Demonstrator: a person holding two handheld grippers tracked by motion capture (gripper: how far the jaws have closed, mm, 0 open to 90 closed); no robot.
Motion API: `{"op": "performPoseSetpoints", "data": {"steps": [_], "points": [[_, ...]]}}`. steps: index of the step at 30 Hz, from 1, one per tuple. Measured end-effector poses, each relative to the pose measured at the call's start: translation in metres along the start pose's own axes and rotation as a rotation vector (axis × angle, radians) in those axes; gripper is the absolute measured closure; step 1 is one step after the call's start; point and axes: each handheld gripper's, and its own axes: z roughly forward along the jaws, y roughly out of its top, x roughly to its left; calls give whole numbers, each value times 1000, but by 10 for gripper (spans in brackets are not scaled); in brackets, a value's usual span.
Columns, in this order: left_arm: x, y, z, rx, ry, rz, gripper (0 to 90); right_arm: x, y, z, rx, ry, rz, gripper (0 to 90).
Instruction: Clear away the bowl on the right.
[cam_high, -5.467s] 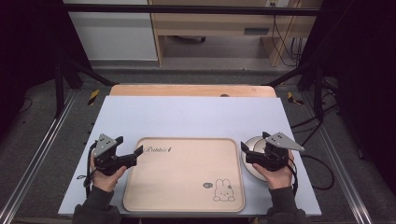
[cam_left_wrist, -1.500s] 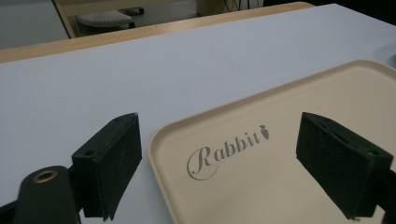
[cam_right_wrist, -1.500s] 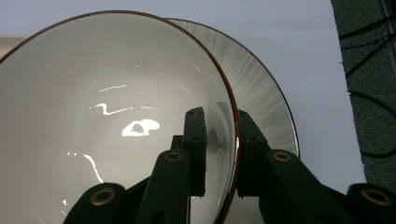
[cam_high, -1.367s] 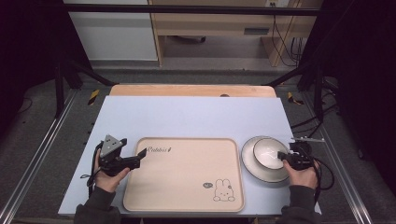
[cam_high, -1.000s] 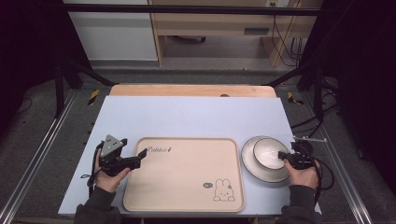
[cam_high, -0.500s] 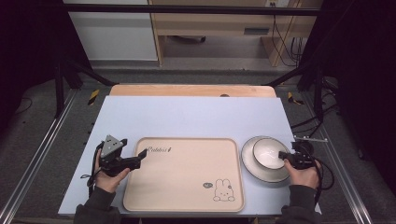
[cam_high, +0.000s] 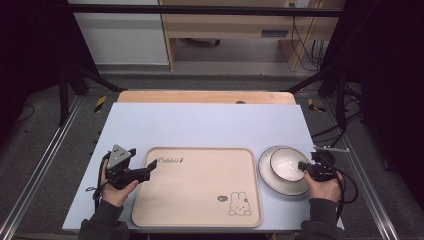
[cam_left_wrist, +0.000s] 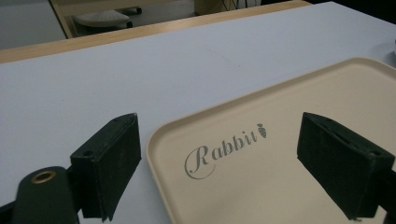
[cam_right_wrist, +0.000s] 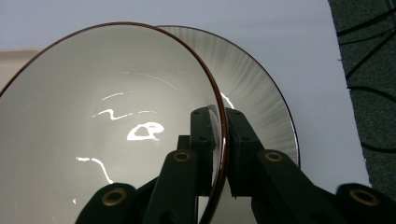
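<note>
A beige tray (cam_high: 195, 185) printed with "Rabbit" and a small rabbit lies at the table's front middle. To its right a white bowl (cam_high: 286, 163) with a dark rim sits on a grey plate (cam_high: 272, 181). My right gripper (cam_high: 304, 167) is shut on the bowl's right rim; in the right gripper view one pad is inside the bowl (cam_right_wrist: 116, 126) and one outside, over the plate (cam_right_wrist: 261, 93). My left gripper (cam_high: 148, 167) stands open at the tray's left edge. In the left gripper view its jaws straddle the tray's corner (cam_left_wrist: 261, 154) without touching it.
The pale blue table top (cam_high: 210, 122) stretches behind the tray, with a wooden strip (cam_high: 205, 96) along its far edge. Metal rails and cables run on the floor at both sides. The table's right edge lies just beyond the plate.
The right gripper moved from over the plate to the bowl's right rim and closed on it. The left hand has stayed put.
</note>
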Motion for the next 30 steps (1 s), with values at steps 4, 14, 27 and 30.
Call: {"op": "performPoseSetpoints", "data": {"steps": [4,14,27,30], "points": [[0,0,0,1,0,0,134,2,0,-1,-10,1,-10,825],[2,0,-1,-2,2,-9,135,6,1,-6,-22,12,-14,819],[4,0,-2,-5,6,-10,135,13,3,-9,-25,4,-46,816],[4,1,-3,-6,5,-11,135,14,3,-9,-24,1,-58,816]]}}
